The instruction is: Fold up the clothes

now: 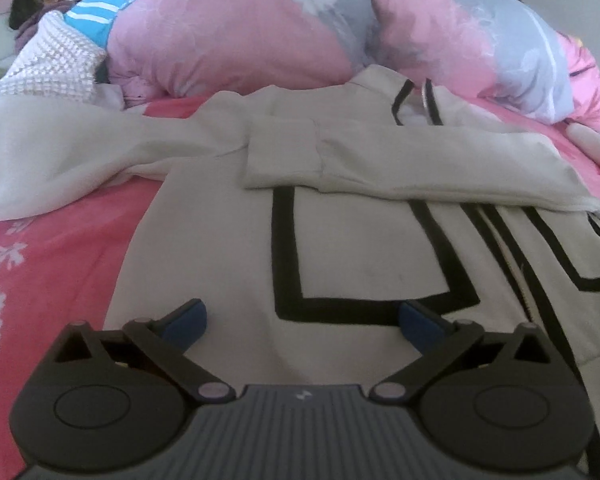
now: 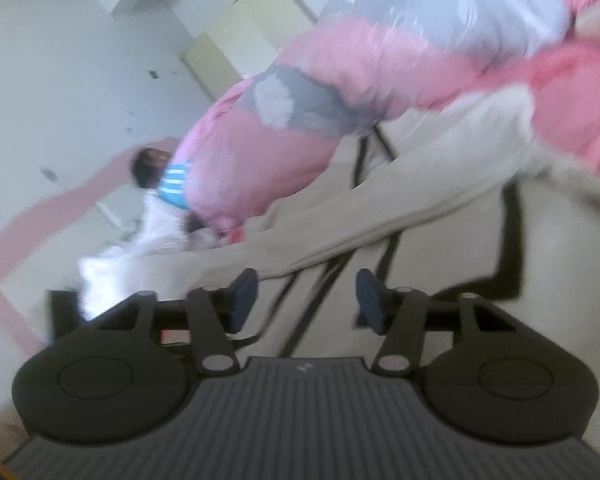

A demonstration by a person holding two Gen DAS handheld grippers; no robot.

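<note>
A cream jacket with black trim lines (image 1: 360, 240) lies flat on a pink bed sheet (image 1: 56, 256). One sleeve (image 1: 400, 160) is folded across its chest; the other sleeve (image 1: 80, 152) trails off to the left. My left gripper (image 1: 302, 322) is open and empty, just above the jacket's lower front. In the tilted, blurred right wrist view the same jacket (image 2: 420, 208) shows. My right gripper (image 2: 306, 296) is open and empty over the jacket's black zipper lines.
A bulky pink and grey quilt (image 1: 300, 28) is piled behind the jacket, also in the right wrist view (image 2: 340, 80). A person (image 1: 40, 0) lies at the far left under a white knitted blanket (image 1: 56, 64). A white wall and cream cabinet (image 2: 252, 28) stand behind.
</note>
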